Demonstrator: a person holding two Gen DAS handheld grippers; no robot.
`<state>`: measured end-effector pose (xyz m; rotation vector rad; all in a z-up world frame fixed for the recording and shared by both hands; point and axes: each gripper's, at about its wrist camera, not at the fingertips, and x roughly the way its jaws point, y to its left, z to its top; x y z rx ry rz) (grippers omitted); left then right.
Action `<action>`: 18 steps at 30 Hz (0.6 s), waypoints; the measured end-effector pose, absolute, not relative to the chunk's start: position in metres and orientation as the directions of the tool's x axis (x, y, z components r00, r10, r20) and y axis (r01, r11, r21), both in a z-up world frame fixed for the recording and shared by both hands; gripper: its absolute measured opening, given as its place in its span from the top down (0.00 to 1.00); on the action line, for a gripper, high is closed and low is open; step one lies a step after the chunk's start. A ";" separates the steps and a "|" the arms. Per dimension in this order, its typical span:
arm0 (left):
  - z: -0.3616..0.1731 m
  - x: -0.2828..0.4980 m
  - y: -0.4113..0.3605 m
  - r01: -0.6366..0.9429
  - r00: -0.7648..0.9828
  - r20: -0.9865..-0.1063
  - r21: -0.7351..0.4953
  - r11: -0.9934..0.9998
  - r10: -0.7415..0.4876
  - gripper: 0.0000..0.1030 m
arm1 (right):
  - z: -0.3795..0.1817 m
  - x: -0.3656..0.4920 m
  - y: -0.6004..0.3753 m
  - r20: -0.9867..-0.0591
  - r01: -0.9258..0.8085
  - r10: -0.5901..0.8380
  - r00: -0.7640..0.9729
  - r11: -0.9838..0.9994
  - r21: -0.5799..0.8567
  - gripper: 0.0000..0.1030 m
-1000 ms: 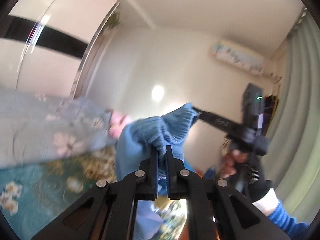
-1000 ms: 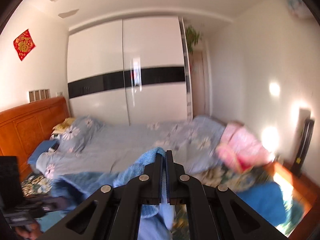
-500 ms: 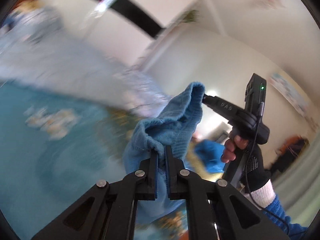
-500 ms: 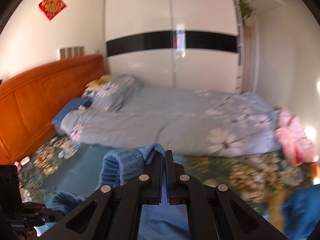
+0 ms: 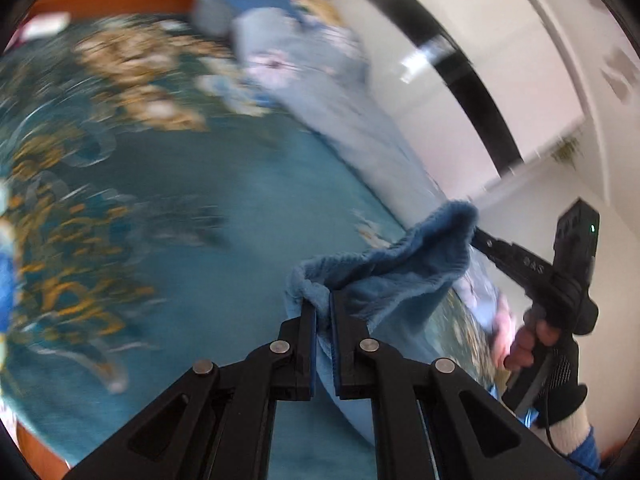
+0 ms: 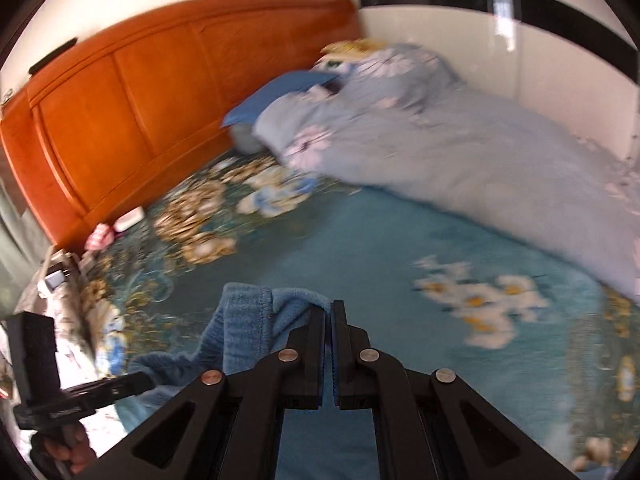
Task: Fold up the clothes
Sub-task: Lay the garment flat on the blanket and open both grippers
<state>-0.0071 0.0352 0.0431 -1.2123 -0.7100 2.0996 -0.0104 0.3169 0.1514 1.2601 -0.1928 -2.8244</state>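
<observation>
A blue knitted garment (image 5: 404,272) hangs stretched between both grippers above the bed. My left gripper (image 5: 323,300) is shut on one edge of it, the cloth bunched over the fingertips. The right gripper (image 5: 474,236) shows in the left wrist view, gripping the garment's far edge, a gloved hand (image 5: 540,340) on its handle. In the right wrist view my right gripper (image 6: 329,309) is shut on the blue garment (image 6: 248,328), which trails left to the left gripper (image 6: 148,380). Below lies the teal flowered bedspread (image 6: 360,248).
A light blue flowered duvet (image 6: 460,152) is heaped along the bed's far side, with a blue pillow (image 6: 280,92) at its head. An orange wooden headboard (image 6: 140,92) stands at the left. A white wardrobe with a black band (image 6: 520,40) rises behind the bed.
Both grippers have swung down and tilted from facing the walls and wardrobe toward the bedspread, carrying the blue garment with them. Their hold on it is unchanged.
</observation>
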 end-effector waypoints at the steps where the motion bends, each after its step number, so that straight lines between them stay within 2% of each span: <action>1: 0.035 -0.009 0.025 -0.203 -0.399 -0.572 -0.707 -0.678 0.716 0.94 | 0.145 -0.018 0.307 -0.750 0.002 -0.104 -0.653 -0.991 0.136 0.97; 4: 0.013 -0.014 0.011 -0.143 -0.387 -0.610 -0.701 -0.698 0.692 0.94 | 0.117 -0.037 0.283 -0.796 0.019 -0.116 -0.594 -0.991 0.130 0.97; 9: -0.007 -0.012 0.007 -0.136 -0.360 -0.657 -0.665 -0.734 0.662 0.94 | 0.087 -0.043 0.272 -0.844 0.022 -0.102 -0.526 -0.994 0.106 0.97; 15: -0.005 -0.008 0.007 -0.124 -0.344 -0.664 -0.669 -0.733 0.665 0.89 | 0.088 -0.040 0.279 -0.854 0.005 -0.089 -0.512 -0.995 0.101 0.94; 16: -0.003 -0.007 0.007 -0.127 -0.344 -0.662 -0.670 -0.731 0.666 0.80 | 0.092 -0.038 0.280 -0.853 0.006 -0.079 -0.517 -0.996 0.089 0.88; 17: 0.000 -0.005 0.005 -0.131 -0.354 -0.663 -0.663 -0.737 0.659 0.62 | 0.096 -0.037 0.280 -0.851 0.006 -0.069 -0.521 -0.997 0.077 0.84; 18: 0.002 -0.009 0.006 -0.126 -0.372 -0.668 -0.651 -0.749 0.644 0.52 | 0.100 -0.036 0.280 -0.848 0.006 -0.059 -0.526 -0.998 0.065 0.70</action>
